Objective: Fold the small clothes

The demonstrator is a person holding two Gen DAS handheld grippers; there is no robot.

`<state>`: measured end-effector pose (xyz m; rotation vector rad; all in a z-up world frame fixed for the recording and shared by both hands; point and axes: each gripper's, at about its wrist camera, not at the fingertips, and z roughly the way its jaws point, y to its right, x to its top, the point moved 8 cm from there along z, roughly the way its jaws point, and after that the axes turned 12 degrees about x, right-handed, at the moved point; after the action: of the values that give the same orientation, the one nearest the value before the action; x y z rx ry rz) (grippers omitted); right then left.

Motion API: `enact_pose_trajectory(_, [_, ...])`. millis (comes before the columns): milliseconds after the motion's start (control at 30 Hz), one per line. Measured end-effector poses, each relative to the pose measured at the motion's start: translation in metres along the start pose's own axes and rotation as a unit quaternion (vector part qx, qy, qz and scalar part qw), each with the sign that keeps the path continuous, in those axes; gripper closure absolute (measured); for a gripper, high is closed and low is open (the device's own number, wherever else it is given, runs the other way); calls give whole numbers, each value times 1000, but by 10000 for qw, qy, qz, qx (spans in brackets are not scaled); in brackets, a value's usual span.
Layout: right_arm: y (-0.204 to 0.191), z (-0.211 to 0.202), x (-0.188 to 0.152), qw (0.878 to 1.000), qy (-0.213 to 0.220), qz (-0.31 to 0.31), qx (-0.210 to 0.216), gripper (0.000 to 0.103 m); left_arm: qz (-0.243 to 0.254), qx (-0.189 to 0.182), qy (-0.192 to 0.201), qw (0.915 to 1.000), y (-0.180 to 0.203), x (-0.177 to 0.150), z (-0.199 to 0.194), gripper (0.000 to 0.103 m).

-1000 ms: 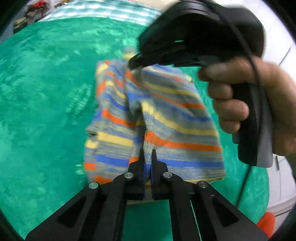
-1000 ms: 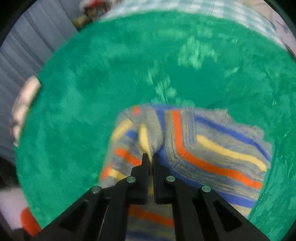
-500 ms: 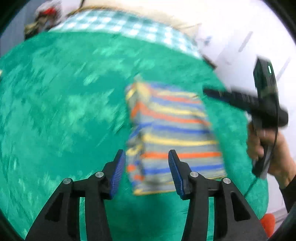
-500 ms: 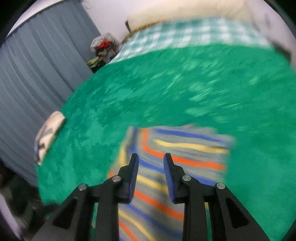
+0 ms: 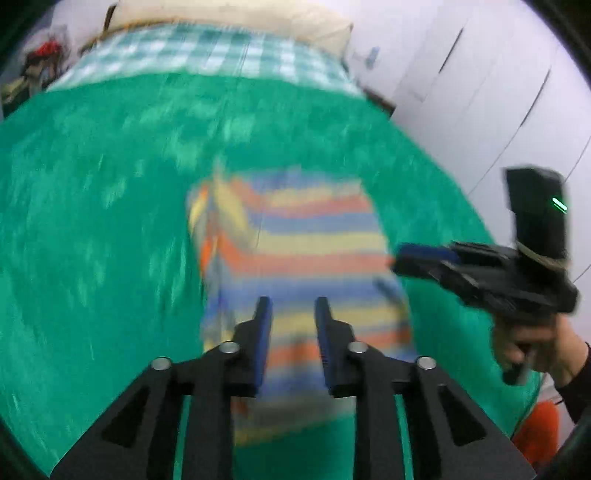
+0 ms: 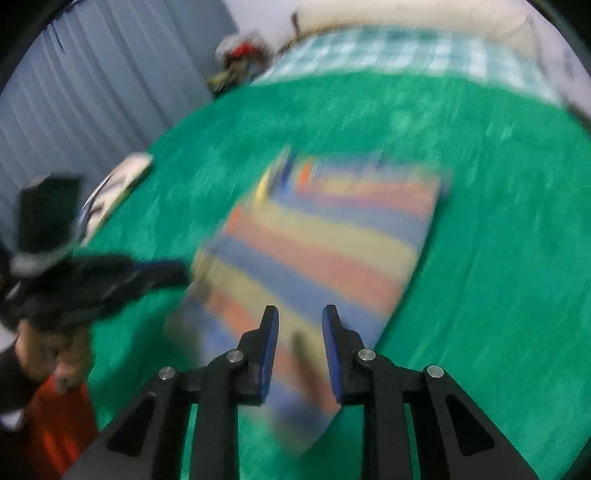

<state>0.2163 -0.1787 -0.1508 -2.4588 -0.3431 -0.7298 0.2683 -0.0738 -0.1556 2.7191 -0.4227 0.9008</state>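
Observation:
A small striped garment (image 5: 303, 266), in blue, orange, yellow and grey, lies folded flat on the green blanket (image 5: 92, 240). It also shows in the right wrist view (image 6: 317, 251). My left gripper (image 5: 291, 306) is open and empty, above the garment's near end. My right gripper (image 6: 299, 314) is open and empty, also above the near end. The right gripper shows in the left wrist view (image 5: 402, 258) at the garment's right edge. The left gripper shows in the right wrist view (image 6: 173, 273) at its left edge. Both views are blurred by motion.
A checked sheet (image 5: 207, 55) and a cream pillow (image 5: 236, 18) lie at the far end of the bed. A pale flat object (image 6: 114, 192) lies at the blanket's left edge, by grey curtains (image 6: 92, 92). White wardrobe doors (image 5: 480, 74) stand to the right. Something orange (image 5: 535, 432) sits below the bed's near corner.
Both grippers let go of the garment, opened and pulled back and up. The garment has dropped flat onto the blanket, folded.

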Motion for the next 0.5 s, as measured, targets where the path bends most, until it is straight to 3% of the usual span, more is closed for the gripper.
enact_pose_trajectory(100, [43, 18, 51, 9984, 197, 444, -292, 78, 100, 328, -132, 9993, -8, 25, 50, 78])
enact_pose_trajectory(167, [81, 56, 62, 9940, -68, 1043, -333, 78, 174, 822, -724, 9938, -22, 20, 100, 92])
enact_pose_trajectory(200, [95, 80, 55, 9894, -376, 1366, -309, 78, 174, 928, -972, 9908, -29, 11, 118, 92])
enact_pose_trajectory(300, [96, 86, 56, 9904, -340, 1164, -658, 78, -19, 682, -779, 9946, -35, 11, 101, 91])
enact_pose_trajectory(400, [62, 47, 61, 9945, 35, 750, -725, 78, -217, 351, -329, 9986, -36, 5, 50, 84])
enact_pose_trajectory(433, [48, 31, 55, 9956, 131, 568, -739, 78, -239, 286, -312, 9988, -37, -1, 44, 78])
enact_pose_trajectory(500, [21, 12, 31, 9975, 167, 390, -564, 78, -218, 353, -494, 9979, -39, -30, 45, 78])
